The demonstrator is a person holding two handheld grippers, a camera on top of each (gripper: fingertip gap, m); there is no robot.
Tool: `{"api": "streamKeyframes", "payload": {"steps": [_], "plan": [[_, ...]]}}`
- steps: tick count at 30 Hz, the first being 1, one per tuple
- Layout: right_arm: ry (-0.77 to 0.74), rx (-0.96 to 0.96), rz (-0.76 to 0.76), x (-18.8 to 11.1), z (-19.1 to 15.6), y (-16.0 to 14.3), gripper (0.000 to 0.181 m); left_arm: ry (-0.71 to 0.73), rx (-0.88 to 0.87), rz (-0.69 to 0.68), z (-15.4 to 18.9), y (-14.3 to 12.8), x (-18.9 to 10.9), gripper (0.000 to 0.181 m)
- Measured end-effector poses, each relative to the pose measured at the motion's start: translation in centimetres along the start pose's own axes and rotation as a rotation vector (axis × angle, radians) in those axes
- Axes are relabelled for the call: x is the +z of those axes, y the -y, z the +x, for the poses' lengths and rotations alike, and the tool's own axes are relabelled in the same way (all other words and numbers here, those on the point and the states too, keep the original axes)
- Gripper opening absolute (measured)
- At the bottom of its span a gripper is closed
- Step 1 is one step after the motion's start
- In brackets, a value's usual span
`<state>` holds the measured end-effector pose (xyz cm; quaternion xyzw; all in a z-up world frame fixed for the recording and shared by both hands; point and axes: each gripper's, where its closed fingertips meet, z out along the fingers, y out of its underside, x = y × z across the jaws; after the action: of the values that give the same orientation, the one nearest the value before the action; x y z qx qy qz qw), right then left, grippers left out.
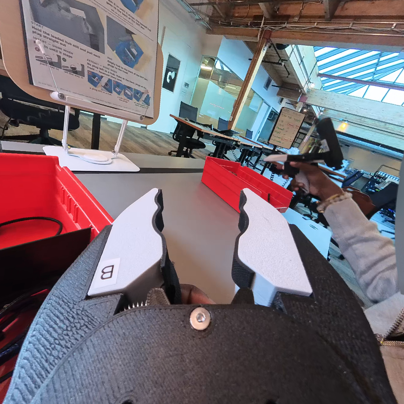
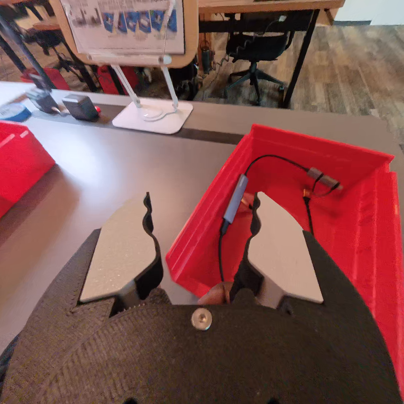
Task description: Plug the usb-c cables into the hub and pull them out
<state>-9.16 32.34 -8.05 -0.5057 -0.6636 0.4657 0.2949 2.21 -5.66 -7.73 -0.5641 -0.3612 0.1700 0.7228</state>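
Each gripper has a black, ridged printed body with a silver screw (image 1: 200, 317) at the centre of its top and two pale grey fingers (image 1: 133, 242) lined with wavy black pads. The left gripper (image 1: 200, 199) bears a white lettered sticker (image 1: 107, 271) at 9 o'clock of its screw. The right gripper (image 2: 202, 201) is built alike. The person wears a light grey sleeve (image 1: 363, 258) and a beaded bracelet (image 1: 333, 199).
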Motion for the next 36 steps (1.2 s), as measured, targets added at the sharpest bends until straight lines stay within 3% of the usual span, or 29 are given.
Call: {"api": "streamKeyframes", "payload": {"steps": [4, 6, 7, 9, 11, 16, 21, 25, 31, 33, 36], "plan": [[-0.109, -0.027, -0.087, 2.0, -2.4, -6.0, 0.089, -0.056, 0.025, 0.005, 1.0, 0.0, 0.0, 0.077], [-0.09, 0.038, -0.061, 3.7, -3.9, -7.7, 0.078, -0.068, 0.074, -0.035, 1.6, -0.4, 0.1, 0.084], [-0.118, 0.052, -0.063, 4.3, -3.9, -8.4, 0.065, -0.066, 0.101, -0.049, 1.8, -0.5, 0.1, 0.086], [-0.328, -0.024, -0.114, 4.2, -1.5, -9.9, 0.019, -0.053, 0.141, -0.049, 2.0, -0.1, -0.1, 0.087], [-0.447, -0.082, -0.141, 3.0, 0.0, -10.4, 0.005, -0.023, 0.158, -0.031, 1.6, 0.6, -0.5, 0.087], [-0.435, 0.053, -0.079, 0.9, 1.6, -11.5, 0.005, 0.063, 0.112, 0.002, -0.7, 1.5, -1.7, 0.081], [-0.48, 0.045, -0.068, 0.8, 1.5, -11.5, 0.007, 0.119, 0.189, -0.012, -0.5, 2.6, -3.0, 0.079], [-0.394, 0.042, 0.071, -0.9, -1.7, -9.3, 0.058, 0.206, 0.292, -0.09, -1.0, 2.6, -4.2, 0.081], [-0.093, 0.095, 0.366, -2.8, -9.5, -5.4, 0.113, 0.182, 0.23, -0.171, -1.3, 1.7, -5.8, 0.112], [-0.03, 0.093, 0.446, -2.3, -11.4, -4.7, 0.126, 0.21, 0.253, -0.183, -2.0, 1.8, -6.8, 0.113], [0.021, 0.097, 0.586, -1.5, -13.4, -3.7, 0.131, 0.285, 0.312, -0.277, -4.0, 1.6, -8.3, 0.108]]}}
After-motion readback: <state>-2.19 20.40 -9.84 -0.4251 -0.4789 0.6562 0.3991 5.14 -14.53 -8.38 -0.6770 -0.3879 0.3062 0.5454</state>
